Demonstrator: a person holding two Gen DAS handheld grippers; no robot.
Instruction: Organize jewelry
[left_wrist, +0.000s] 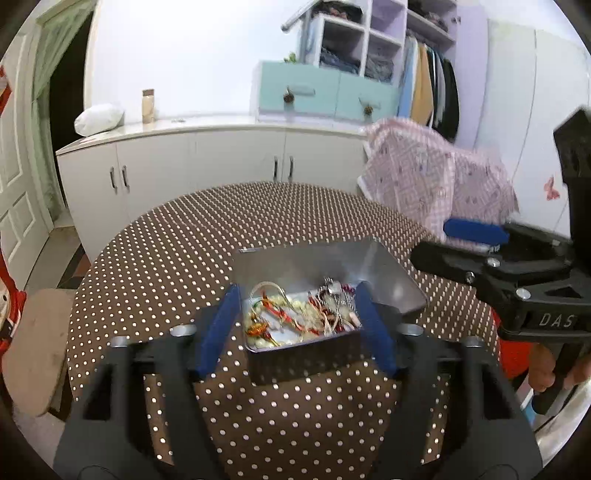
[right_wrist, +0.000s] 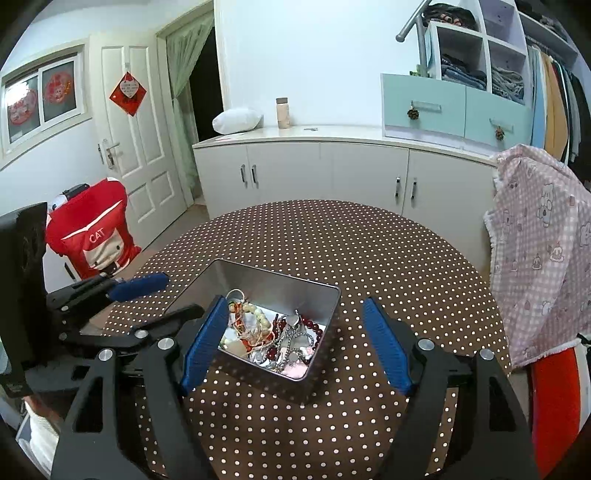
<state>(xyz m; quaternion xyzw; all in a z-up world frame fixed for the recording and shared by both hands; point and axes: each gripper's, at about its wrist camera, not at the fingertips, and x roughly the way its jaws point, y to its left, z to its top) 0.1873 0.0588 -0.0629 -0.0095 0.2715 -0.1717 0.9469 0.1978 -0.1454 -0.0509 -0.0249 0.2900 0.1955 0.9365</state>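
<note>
Hovering over the table, left gripper (left_wrist: 297, 325) has its blue pads spread wide, one on each side of the metal tin (left_wrist: 306, 354) as seen from its own camera; whether the pads touch the tin walls can't be told, and nothing is pinched. From the right wrist view the same gripper (right_wrist: 147, 295) sits left of the tin, one blue pad sticking out over the cloth. Right gripper (right_wrist: 297, 341) also wide open, jaws empty; its left pad lies over the tin's near-left edge in the picture, its right pad over bare tablecloth. In the left wrist view the right gripper (left_wrist: 476, 240) comes in from the right edge, clear of the tin, a hand (left_wrist: 546, 373) on its handle.

Tin is rectangular, open-topped, resting on the round table (right_wrist: 369, 258) with the brown white-dotted cloth, toward the near side. Jewelry (right_wrist: 269, 336) is piled inside the tin: cream beads, dark red beads, silver chain, orange-gold pieces, all tangled. None is seen lying outside the tin.

Further out: pink checked blanket (right_wrist: 543, 251) draped over something right of the table, red "CAT" cover (right_wrist: 92, 236) on a chair to the left, white cabinet (right_wrist: 332, 173) behind with a small jar (right_wrist: 282, 112) and a white bag (right_wrist: 236, 120) on top, turquoise drawers (right_wrist: 454, 110) and open shelves with clothes at right.
</note>
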